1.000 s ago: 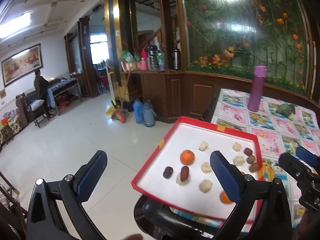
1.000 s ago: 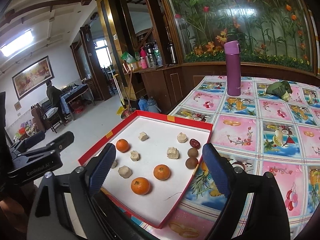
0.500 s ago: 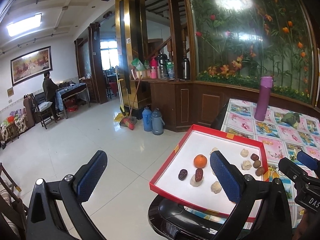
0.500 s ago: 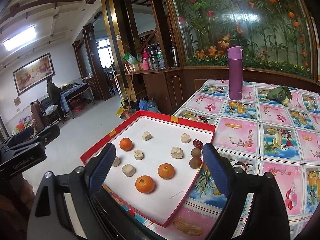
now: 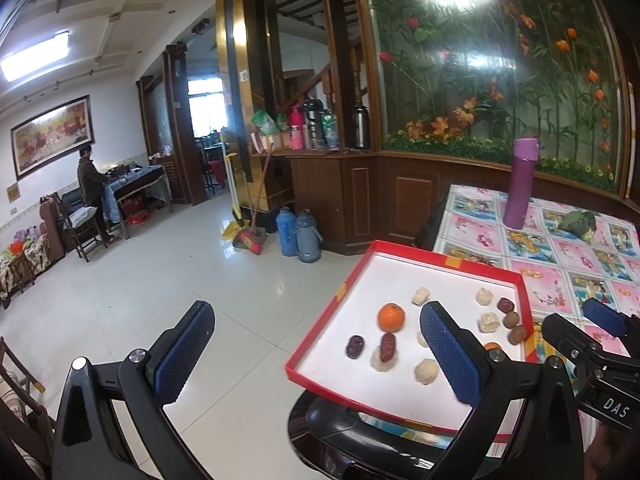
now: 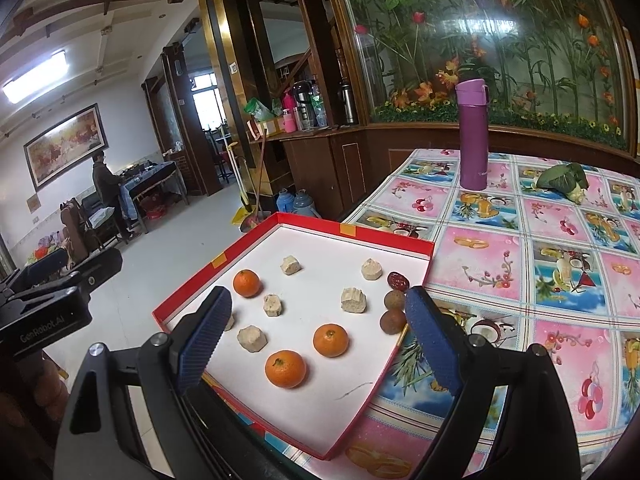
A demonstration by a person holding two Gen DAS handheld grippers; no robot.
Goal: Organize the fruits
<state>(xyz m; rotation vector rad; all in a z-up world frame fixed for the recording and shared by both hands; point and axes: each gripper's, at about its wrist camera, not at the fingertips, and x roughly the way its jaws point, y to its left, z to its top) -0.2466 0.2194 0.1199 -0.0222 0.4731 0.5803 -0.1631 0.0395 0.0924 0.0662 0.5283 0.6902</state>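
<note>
We pull back a bit, so the red tray [image 6: 400,344] looks smaller | left gripper [image 5: 316,354] and right gripper [image 6: 316,338] wide open, holding nothing | oranges [image 6: 285,369] wait on the tray | no fruit picked yet

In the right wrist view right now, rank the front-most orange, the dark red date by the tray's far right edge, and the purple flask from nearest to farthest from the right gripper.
1. Front-most orange, in the red tray, just ahead of the right gripper.
2. Dark red date, by the tray's far right edge.
3. Purple flask, upright at the table's far side.
</note>
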